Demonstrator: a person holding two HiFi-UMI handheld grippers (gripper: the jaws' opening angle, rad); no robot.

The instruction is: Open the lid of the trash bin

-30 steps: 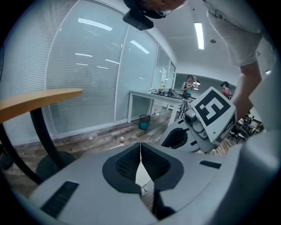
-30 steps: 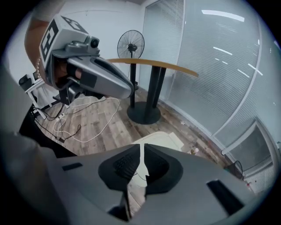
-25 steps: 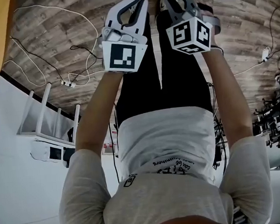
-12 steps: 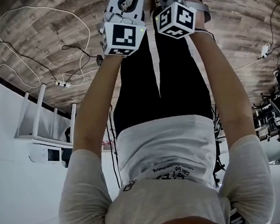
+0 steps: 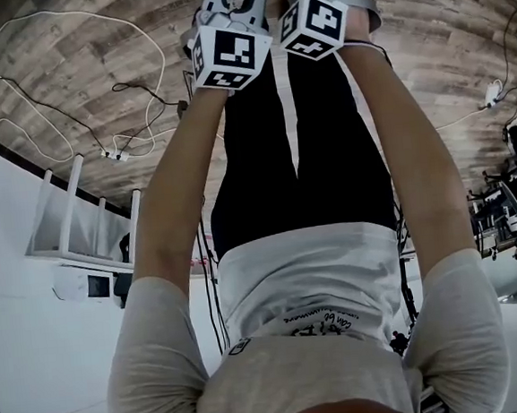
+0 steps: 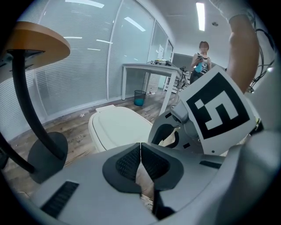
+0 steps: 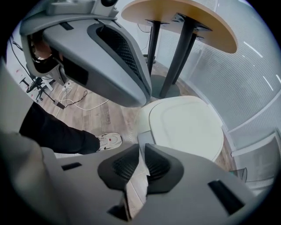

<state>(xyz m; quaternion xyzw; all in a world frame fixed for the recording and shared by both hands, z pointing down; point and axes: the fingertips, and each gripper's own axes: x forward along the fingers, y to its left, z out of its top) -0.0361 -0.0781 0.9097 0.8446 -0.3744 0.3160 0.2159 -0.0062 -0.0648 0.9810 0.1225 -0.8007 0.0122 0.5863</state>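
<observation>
The cream-white plastic trash bin (image 6: 118, 125), lid down, is sitting ahead of and below both grippers, untouched. The left gripper (image 6: 140, 147) is pressing its jaws together on nothing, and the right gripper (image 7: 141, 151) is holding its jaws almost together, also empty. Both are reaching farther out than a second ago. Only the gripper views are showing the bin.

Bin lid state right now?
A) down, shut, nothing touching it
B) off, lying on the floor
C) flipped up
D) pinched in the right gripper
A: the lid lies flat and shut, and the left gripper and the right gripper are both clear of it with nothing between their jaws.
</observation>
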